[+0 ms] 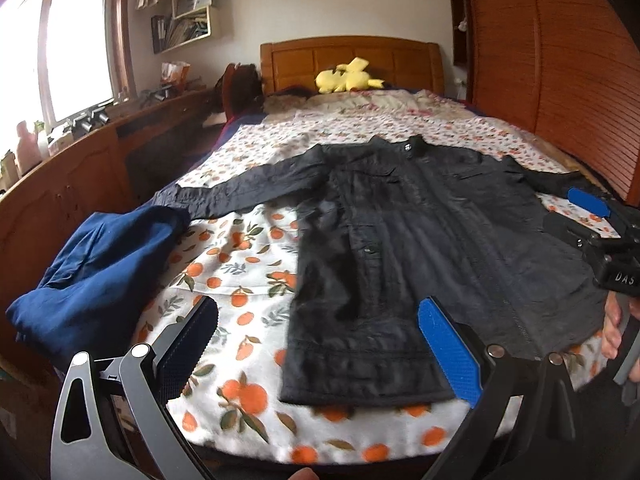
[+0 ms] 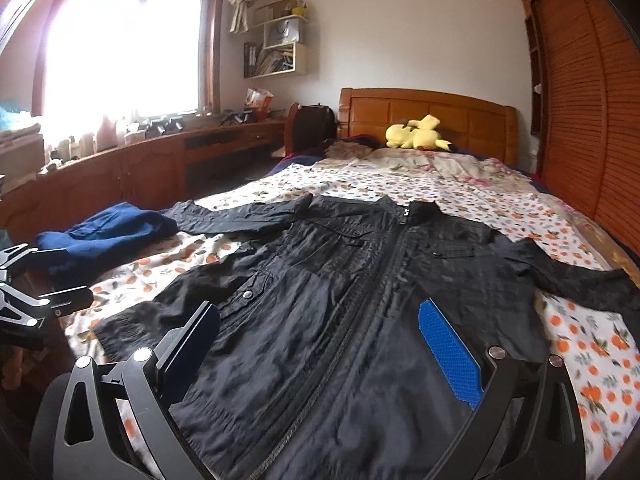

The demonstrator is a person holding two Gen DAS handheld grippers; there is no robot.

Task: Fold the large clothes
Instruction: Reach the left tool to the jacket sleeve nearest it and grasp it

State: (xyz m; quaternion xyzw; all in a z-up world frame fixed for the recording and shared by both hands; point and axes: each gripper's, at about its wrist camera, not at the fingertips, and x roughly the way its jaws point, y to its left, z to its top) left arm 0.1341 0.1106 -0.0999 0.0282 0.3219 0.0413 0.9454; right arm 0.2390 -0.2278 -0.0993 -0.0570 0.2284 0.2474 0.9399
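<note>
Garment: a black jacket (image 2: 360, 280) lies face up and spread flat on the bed (image 1: 240, 272), zip closed, collar toward the headboard (image 2: 424, 116), hem at the near edge.
Sleeves: both extend outward; the one on the window side reaches toward a crumpled blue garment (image 1: 100, 264) lying at the bed's edge.
Left hand-held gripper (image 1: 320, 344): released, jaws wide apart, hovering above the hem on the jacket's window side; it holds nothing.
Right hand-held gripper (image 2: 320, 344): released likewise, jaws spread above the lower front of the jacket near the zip, empty.
Step in hand: judged the start of folding; the jacket looks laid out, with no fold yet made.
Next move: probably each gripper must descend and pinch a thin layer of fabric at a sleeve or side edge, then carry it across toward the zip line.
Caution: the cloth looks slick and wrinkled, so a shallow pinch may slip.
Surface: a quilt printed with oranges and leaves, soft and yielding.
Room: a bedroom with a bright window (image 2: 124, 48), a wall shelf (image 2: 280, 44), wooden cabinets beneath, a slatted wardrobe (image 2: 580, 120) and a yellow plush toy (image 2: 416, 134) by the headboard.
</note>
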